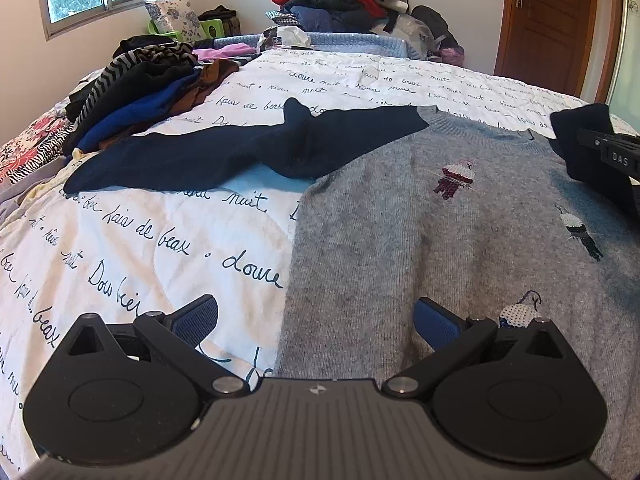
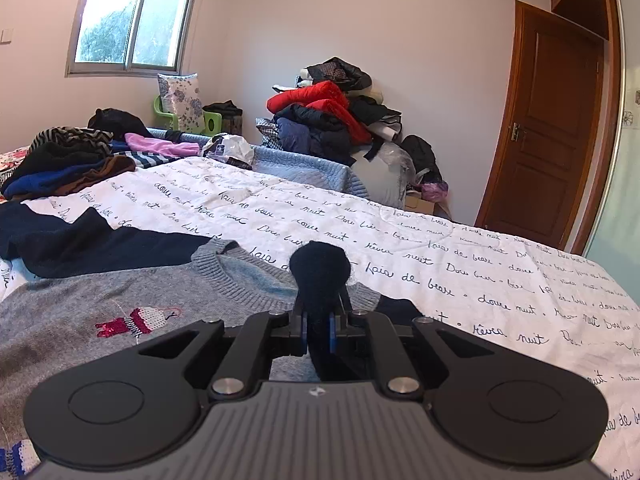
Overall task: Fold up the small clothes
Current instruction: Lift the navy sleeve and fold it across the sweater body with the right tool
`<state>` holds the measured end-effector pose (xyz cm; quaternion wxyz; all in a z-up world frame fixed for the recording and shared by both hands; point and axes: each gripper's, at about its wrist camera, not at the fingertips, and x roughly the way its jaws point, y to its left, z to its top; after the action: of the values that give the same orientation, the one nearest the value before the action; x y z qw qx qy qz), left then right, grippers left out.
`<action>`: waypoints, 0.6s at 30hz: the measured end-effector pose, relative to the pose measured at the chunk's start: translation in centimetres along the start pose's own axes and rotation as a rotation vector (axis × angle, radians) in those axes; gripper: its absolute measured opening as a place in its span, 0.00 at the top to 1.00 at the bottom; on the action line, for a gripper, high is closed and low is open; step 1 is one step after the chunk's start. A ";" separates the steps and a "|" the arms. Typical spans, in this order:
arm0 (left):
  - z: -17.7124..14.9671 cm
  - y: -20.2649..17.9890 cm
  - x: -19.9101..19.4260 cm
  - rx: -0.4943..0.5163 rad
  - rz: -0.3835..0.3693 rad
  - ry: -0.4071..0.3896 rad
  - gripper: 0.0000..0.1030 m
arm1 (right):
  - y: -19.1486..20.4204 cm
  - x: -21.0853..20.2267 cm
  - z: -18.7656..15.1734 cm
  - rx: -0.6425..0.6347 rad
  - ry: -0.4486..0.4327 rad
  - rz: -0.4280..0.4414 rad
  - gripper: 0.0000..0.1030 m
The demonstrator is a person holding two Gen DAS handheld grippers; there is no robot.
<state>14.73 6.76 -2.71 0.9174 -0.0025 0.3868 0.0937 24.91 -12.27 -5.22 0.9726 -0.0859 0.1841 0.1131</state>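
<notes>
1. The bed point(image 1: 140, 240) is being covered by a white quilt printed with handwriting.
2. A grey sweater point(image 1: 440, 240) with navy sleeves is being kept spread flat on that quilt.
3. The navy left sleeve point(image 1: 240, 152) is being left stretched out sideways.
4. The navy cuff point(image 2: 320, 268) is being clenched by the right claw point(image 2: 318, 332) above the collar.
5. The left claw point(image 1: 316, 320) is being held released over the sweater's edge.
</notes>
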 end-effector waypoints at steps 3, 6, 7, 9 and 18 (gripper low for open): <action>-0.1 -0.1 0.0 0.009 0.000 0.001 0.00 | 0.8 0.5 0.1 -0.015 0.006 0.002 0.91; -0.1 -0.1 -0.1 0.018 -0.011 -0.002 0.00 | 1.6 1.2 0.5 -0.025 0.011 0.005 0.90; -0.2 -0.1 -0.2 0.018 -0.012 -0.002 0.00 | 1.8 1.4 0.7 -0.030 0.012 0.007 0.90; -0.2 -0.1 -0.2 0.020 -0.014 -0.003 0.00 | 2.3 1.7 0.9 -0.038 0.012 0.011 0.91; -0.4 1.1 -0.3 -0.003 -0.016 0.003 0.00 | 5.2 3.2 2.0 -0.071 0.012 0.045 0.90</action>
<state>14.08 7.75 -2.73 0.9176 -0.0069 0.3879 0.0868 27.16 -6.27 -5.22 0.9651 -0.1166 0.1875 0.1410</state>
